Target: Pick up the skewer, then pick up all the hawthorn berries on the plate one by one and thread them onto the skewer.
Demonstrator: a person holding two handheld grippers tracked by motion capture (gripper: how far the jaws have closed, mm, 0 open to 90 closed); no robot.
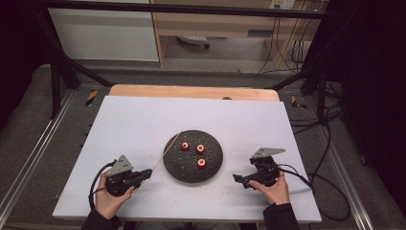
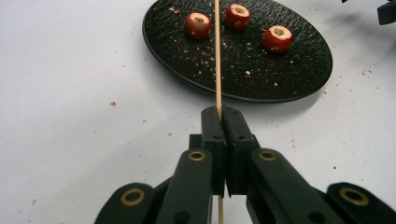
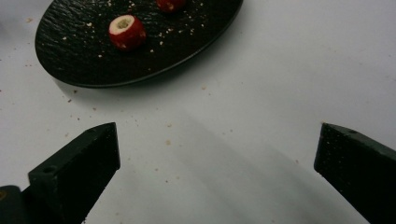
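Near edge first: left gripper (image 1: 143, 175) clamped tight on a thin wooden skewer (image 2: 217, 60), jaws pressed flat together on it, hand low over the white worktop (image 1: 134, 120). Skewer gripped near its back end, long free length aimed out over the plate's left rim, probably so the tip can be driven into a fruit piece without the gripper crowding the plate. Right gripper (image 1: 241, 179) just right of the plate, jaws spread wide and holding nothing, turned toward the plate, seemingly ready to pick up or steady a piece for threading.

Farther in, mid-worktop: dark textured plate (image 1: 177, 170) carrying three small red pieces (image 1: 201, 163), each cored, pale hole facing up, set apart from one another, handy for grabbing one at a time. Crumbs scattered over plate and worktop around it.

Beyond: wooden strip at the worktop's far edge, black frame, cables, pale cabinets.

No brand, label or legible writing anywhere.
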